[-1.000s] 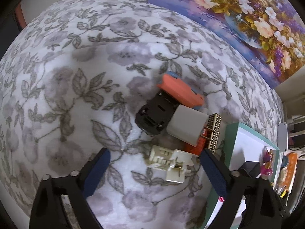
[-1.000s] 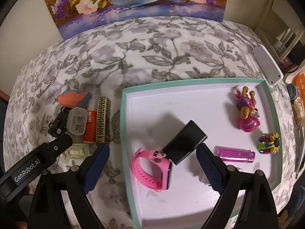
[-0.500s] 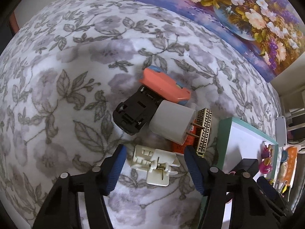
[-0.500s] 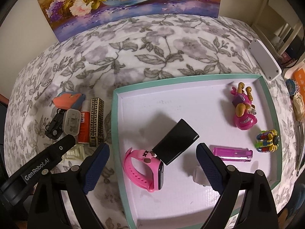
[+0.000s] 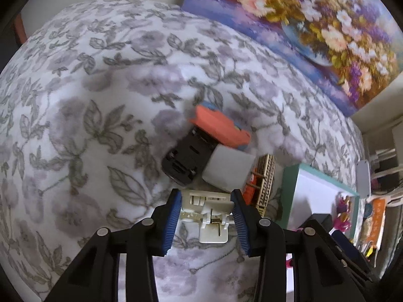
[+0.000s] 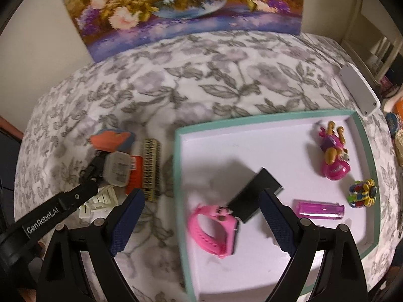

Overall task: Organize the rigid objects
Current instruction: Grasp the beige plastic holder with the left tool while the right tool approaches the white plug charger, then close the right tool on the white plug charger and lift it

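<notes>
Floral bedspread (image 5: 100,100). Item: white plastic clip (image 5: 206,214), lower centre of frame, clamped between left gripper (image 5: 206,222) pads, likely for transfer into teal-rimmed tray (image 6: 177,176). Right gripper (image 6: 201,216): jaws apart, empty, over tray's lower left corner.

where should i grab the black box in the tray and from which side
Grip the black box across its two long edges, coming from above. It lies flat and slanted in the tray, one end against the pink watch, so its narrow width fits the jaws best.
</notes>
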Motion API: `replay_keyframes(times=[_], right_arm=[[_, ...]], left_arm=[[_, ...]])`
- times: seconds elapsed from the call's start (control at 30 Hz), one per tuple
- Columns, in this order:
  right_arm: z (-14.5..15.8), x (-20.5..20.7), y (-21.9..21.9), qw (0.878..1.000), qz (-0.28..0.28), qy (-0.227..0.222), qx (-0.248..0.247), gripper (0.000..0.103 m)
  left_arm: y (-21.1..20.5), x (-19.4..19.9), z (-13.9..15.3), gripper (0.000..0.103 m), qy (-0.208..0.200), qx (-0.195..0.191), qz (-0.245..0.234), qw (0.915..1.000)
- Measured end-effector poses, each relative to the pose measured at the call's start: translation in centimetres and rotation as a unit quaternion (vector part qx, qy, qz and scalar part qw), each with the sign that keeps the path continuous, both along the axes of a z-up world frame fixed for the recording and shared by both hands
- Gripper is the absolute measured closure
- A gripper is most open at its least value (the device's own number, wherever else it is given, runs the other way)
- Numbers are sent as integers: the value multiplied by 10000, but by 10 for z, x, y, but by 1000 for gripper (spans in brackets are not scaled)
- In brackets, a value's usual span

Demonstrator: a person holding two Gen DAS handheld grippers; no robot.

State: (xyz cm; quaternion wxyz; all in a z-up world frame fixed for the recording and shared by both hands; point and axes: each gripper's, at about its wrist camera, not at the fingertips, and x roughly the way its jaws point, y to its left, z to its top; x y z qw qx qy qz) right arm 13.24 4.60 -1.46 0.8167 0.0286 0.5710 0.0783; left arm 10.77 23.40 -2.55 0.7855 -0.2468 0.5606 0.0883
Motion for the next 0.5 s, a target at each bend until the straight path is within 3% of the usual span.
replay_keyframes(times=[0.27,0.5], right_arm=[[5,-2,39,9987,412,-205,207,11],[-3,4,84,9950,917,-372,-118,11]], left_arm=[[36,-12,14,60,-223,-178,458,9985],[67,-23,23,60,-389,-209,868,9952]])
